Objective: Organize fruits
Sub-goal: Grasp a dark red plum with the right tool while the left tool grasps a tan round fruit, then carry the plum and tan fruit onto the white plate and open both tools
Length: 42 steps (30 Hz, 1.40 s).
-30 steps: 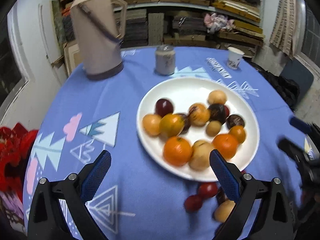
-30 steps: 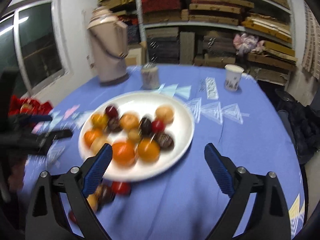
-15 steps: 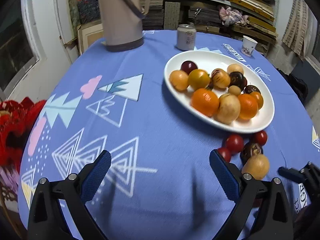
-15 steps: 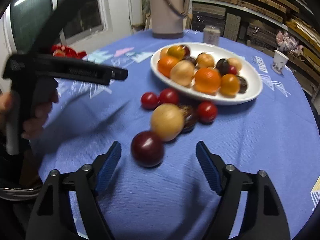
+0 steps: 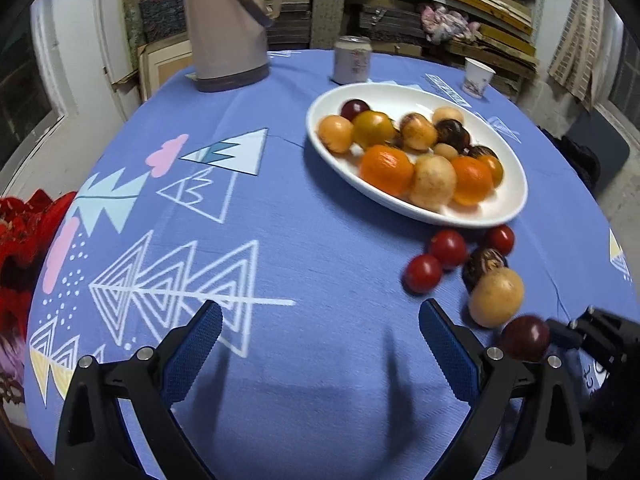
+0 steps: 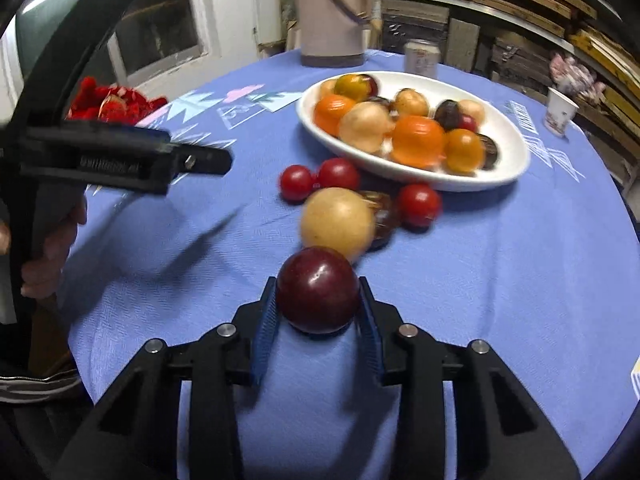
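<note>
A dark red plum (image 6: 318, 289) is clamped between the right gripper (image 6: 318, 312) fingers, which have just been closing. The left gripper (image 5: 320, 344) fingers are held wide apart over bare worktop (image 5: 280, 240), nothing between them.

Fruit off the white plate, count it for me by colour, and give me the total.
small red fruits: 3
tan round fruit: 1
dark brown fruit: 1
dark red plum: 1
total: 6
</note>
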Each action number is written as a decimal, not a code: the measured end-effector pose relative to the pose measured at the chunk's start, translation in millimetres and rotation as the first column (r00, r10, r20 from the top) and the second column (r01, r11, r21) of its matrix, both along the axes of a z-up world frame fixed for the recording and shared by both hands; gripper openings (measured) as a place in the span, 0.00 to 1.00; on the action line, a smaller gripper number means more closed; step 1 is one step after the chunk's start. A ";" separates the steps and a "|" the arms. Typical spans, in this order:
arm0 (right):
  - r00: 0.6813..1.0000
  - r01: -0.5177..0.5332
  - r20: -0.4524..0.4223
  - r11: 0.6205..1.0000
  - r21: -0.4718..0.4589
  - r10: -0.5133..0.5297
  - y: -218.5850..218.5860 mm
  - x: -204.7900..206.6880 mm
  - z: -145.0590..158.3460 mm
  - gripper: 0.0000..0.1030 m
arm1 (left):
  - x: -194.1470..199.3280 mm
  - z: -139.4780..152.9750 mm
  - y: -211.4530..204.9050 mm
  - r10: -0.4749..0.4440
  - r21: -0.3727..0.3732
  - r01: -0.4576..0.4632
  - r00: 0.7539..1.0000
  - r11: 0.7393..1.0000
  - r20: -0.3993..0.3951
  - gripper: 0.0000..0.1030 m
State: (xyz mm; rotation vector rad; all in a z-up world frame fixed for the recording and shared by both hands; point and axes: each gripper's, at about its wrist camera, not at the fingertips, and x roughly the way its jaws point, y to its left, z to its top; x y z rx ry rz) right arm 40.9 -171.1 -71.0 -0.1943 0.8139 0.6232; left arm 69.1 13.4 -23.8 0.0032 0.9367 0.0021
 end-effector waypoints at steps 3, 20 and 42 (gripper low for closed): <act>0.999 0.045 -0.002 0.999 0.013 -0.045 -20.6 1.6 0.3 0.36 | -0.4 -3.8 -15.6 -0.046 0.002 0.046 0.999 0.999 -0.007 0.96; 0.993 0.111 -0.051 0.980 0.167 -0.104 -68.8 13.6 -3.2 0.37 | 5.7 -17.7 -84.2 -0.183 0.023 0.183 0.983 0.983 0.009 0.96; 0.995 0.102 -0.045 0.974 0.204 -0.094 -73.3 11.0 -1.1 0.37 | 9.8 -22.2 -90.2 -0.245 -0.075 0.244 0.970 0.967 -0.003 0.40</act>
